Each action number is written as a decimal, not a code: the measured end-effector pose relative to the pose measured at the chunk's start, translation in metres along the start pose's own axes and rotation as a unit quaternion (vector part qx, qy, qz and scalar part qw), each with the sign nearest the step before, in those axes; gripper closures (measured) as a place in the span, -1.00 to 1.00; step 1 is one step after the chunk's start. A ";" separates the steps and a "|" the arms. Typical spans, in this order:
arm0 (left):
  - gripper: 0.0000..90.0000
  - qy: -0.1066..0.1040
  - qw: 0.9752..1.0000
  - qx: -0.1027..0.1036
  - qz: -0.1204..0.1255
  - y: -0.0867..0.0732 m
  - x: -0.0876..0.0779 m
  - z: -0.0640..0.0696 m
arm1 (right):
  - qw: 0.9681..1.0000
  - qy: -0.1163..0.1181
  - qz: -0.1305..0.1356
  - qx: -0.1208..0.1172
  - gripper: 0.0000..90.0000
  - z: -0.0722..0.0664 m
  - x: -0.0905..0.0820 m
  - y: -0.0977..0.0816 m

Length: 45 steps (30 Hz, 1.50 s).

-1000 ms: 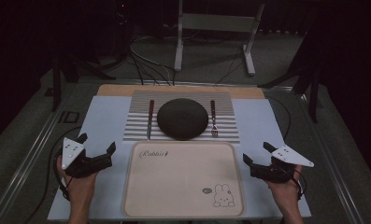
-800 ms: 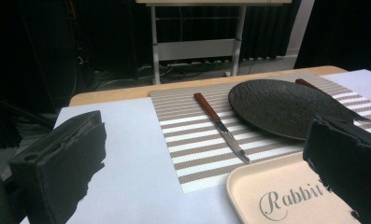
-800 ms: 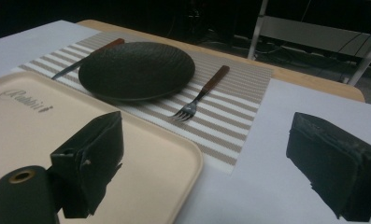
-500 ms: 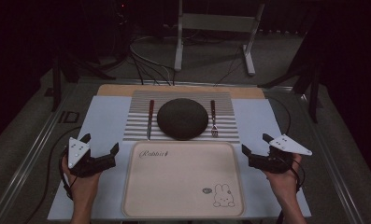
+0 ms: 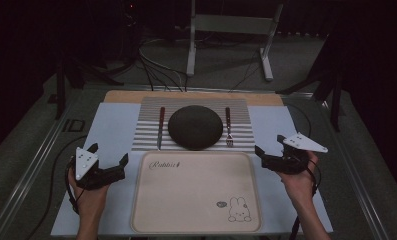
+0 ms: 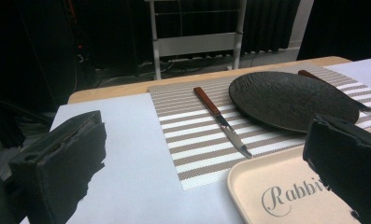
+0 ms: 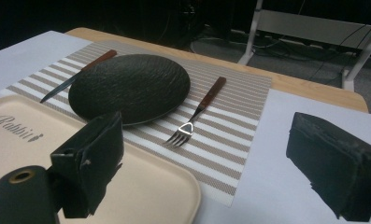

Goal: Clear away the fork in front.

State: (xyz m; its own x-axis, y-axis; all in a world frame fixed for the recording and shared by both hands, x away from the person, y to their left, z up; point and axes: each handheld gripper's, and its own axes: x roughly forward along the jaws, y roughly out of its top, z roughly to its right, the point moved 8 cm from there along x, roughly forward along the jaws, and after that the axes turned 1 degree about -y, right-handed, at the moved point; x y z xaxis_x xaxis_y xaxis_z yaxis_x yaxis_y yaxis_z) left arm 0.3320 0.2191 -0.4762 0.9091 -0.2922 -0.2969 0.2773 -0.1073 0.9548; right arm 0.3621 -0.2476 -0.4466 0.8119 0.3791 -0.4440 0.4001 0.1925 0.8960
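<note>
A dark round plate [image 5: 195,127] sits in the middle of a striped placemat [image 5: 146,139]. A knife with a brown handle [image 5: 161,127] lies to its left and a fork [image 5: 228,128] to its right. In front of the mat lies a beige tray [image 5: 196,192] with "Rabbit" lettering and a rabbit drawing. My left gripper [image 5: 109,153] is open beside the tray's left edge, holding nothing. My right gripper [image 5: 269,145] is open at the tray's far right corner, also holding nothing. The left gripper view looks at the knife [image 6: 223,122] and plate [image 6: 290,100]; the right gripper view looks at the fork [image 7: 197,114].
A pale blue sheet [image 5: 111,125] covers the tabletop under the mat and tray, with a wooden edge [image 5: 126,96] at the back. Beyond the table stand a white metal frame [image 5: 231,30] and floor cables [image 5: 156,70]. A cable trails from each gripper.
My right gripper has moved forward and slightly left, toward the tray's far right corner. The left gripper has shifted only a little toward the tray. Both stay open.
</note>
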 end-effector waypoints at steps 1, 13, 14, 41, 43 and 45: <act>-1.00 0.000 1.000 0.000 0.000 0.000 0.000 0.000 | 1.000 0.000 -0.001 -0.002 -0.76 0.000 0.001 0.001; -1.00 -0.004 1.000 -0.001 -0.002 -0.001 0.001 0.002 | 1.000 -0.004 -0.010 -0.006 -0.76 0.000 0.015 0.013; -1.00 -0.004 1.000 -0.001 -0.002 -0.001 0.001 0.002 | 1.000 -0.002 -0.011 -0.004 -0.76 0.000 0.018 0.015; -1.00 -0.007 1.000 0.000 -0.002 -0.001 0.002 0.004 | 1.000 -0.006 -0.026 0.005 -0.76 0.001 0.059 0.042; -1.00 -0.007 1.000 0.000 -0.002 -0.001 0.002 0.004 | 1.000 -0.007 -0.029 0.008 -0.76 0.001 0.063 0.043; -1.00 -0.007 1.000 -0.001 -0.002 -0.001 0.002 0.004 | 0.999 -0.008 -0.031 0.011 -0.76 0.001 0.066 0.044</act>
State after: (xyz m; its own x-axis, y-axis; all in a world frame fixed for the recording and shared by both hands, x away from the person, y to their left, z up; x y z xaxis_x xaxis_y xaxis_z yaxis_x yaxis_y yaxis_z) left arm 0.3322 0.2148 -0.4777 0.9037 -0.3056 -0.3000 0.2805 -0.1070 0.9539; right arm 0.4338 -0.2150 -0.4370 0.7918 0.3524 -0.4989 0.4589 0.1959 0.8666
